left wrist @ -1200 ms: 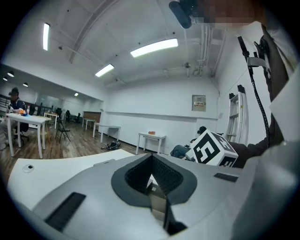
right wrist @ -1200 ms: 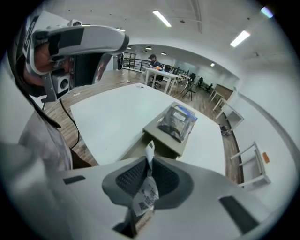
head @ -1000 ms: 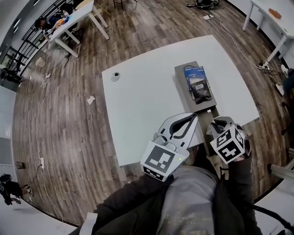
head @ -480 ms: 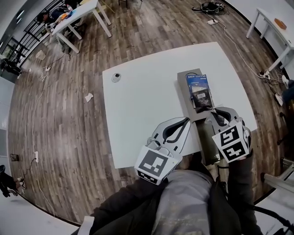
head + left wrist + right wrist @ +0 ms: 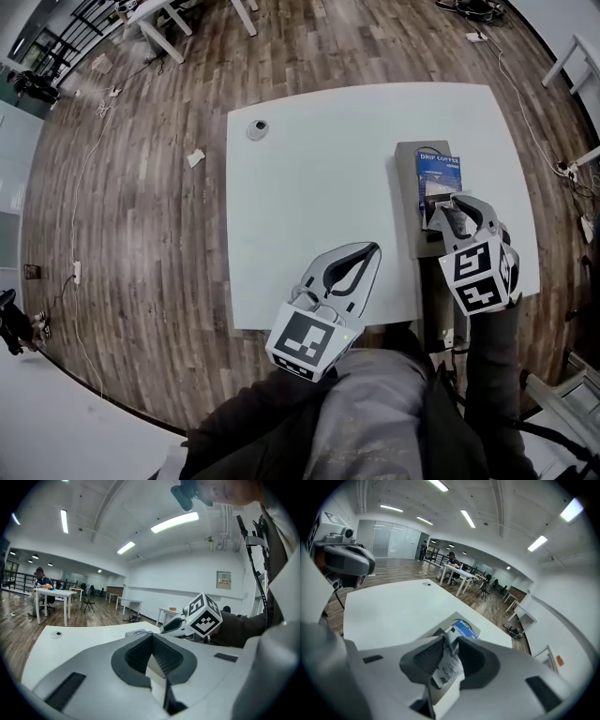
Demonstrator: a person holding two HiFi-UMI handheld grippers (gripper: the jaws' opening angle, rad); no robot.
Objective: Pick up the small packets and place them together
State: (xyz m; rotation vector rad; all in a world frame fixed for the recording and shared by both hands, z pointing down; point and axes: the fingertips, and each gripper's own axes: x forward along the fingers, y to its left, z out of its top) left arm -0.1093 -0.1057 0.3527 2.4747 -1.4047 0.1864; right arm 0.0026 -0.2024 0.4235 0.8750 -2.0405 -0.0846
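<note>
Packet (image 5: 438, 174), blue, on grey tray (image 5: 405, 183); round disc (image 5: 257, 128) well apart on table (image 5: 309, 206).

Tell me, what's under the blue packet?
Under the blue packet lies a grey tray, on the white table. The packet covers that part of the tray, so anything tucked between them can't be seen.

Bright, even indoor light falls from ceiling strip lights (image 5: 174, 522), which glare white between 12 and 2 o'clock in both gripper views. Shadows are soft. Fisheye distortion bows the wood floor (image 5: 141, 234) toward the rims. Black vignette fills the gripper views' corners, and the foreground at 6 o'clock is soft.
</note>
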